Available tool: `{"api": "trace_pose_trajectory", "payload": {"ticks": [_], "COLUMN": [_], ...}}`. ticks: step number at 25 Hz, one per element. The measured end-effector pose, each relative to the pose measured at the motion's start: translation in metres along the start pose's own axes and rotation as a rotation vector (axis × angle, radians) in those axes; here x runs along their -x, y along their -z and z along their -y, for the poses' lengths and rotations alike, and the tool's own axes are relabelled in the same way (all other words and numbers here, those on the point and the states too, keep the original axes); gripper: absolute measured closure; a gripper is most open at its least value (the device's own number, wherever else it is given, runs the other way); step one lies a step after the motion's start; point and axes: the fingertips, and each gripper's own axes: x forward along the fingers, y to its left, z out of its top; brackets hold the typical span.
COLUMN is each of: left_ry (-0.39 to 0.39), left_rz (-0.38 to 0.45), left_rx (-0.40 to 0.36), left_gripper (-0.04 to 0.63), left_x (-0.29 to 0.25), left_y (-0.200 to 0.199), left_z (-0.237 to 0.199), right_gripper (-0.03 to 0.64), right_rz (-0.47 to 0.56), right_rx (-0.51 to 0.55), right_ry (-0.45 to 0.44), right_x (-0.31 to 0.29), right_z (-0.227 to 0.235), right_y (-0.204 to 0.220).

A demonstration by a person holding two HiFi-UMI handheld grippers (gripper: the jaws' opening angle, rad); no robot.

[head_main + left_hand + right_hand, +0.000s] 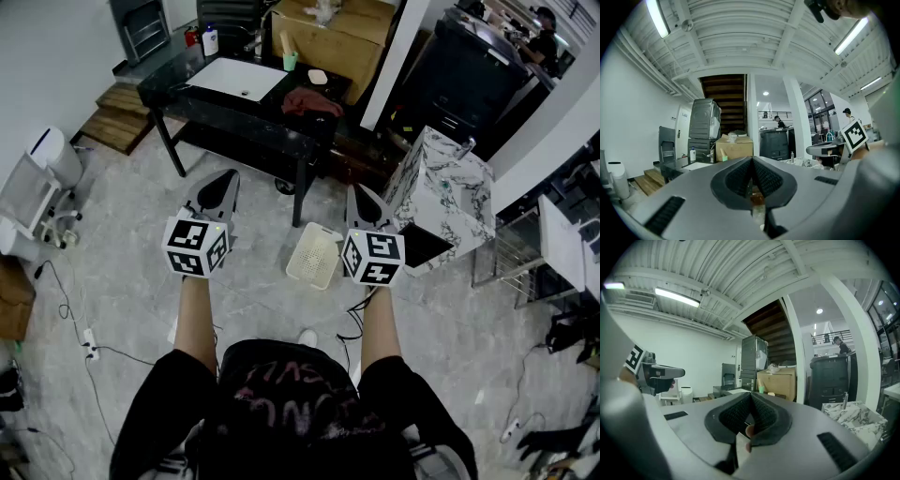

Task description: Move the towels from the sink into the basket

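You hold both grippers out ahead of you, side by side in the middle of the head view. Your left gripper (pixel 226 181) has its fingers (pixel 737 177) clenched together with nothing between them. Your right gripper (pixel 361 194) is likewise clenched on nothing. A red towel (pixel 312 101) lies bunched on the dark worktop (pixel 173 80) in the upper middle of the frame, just right of the white sink (pixel 236 79). The white basket (pixel 313 255) sits on the floor (pixel 112 262), lower in the frame than the worktop and between your two grippers.
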Motion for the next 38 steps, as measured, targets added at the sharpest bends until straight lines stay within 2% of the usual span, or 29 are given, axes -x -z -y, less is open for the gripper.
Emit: {"api": "trace_pose_trajectory", "payload": {"ticks": [12, 19, 27, 38], "left_ry": [0.049, 0.072, 0.080, 0.082], "left_rz": [-0.001, -0.005, -0.036, -0.098], "left_rx": [-0.002, 0.008, 0.008, 0.011], "left_gripper": [0.589, 0.589, 0.589, 0.589], "left_x": [0.032, 0.024, -0.030, -0.173], "left_y": [0.010, 0.018, 0.036, 0.048], "left_z": [-0.020, -0.030, -0.056, -0.098], "right_gripper": [0.603, 0.603, 0.603, 0.601], "right_rz": [0.016, 0.023, 0.007, -0.034], "right_rx": [0.026, 0.043, 0.024, -0.029], "right_ry": [0.036, 0.061, 0.073, 0.053], "right_x": [0.006, -0.006, -0.068, -0.204], "right_z": [-0.044, -0.046, -0.024, 0.037], "right_y": [-0.005, -0.006, 0.008, 0.025]}}
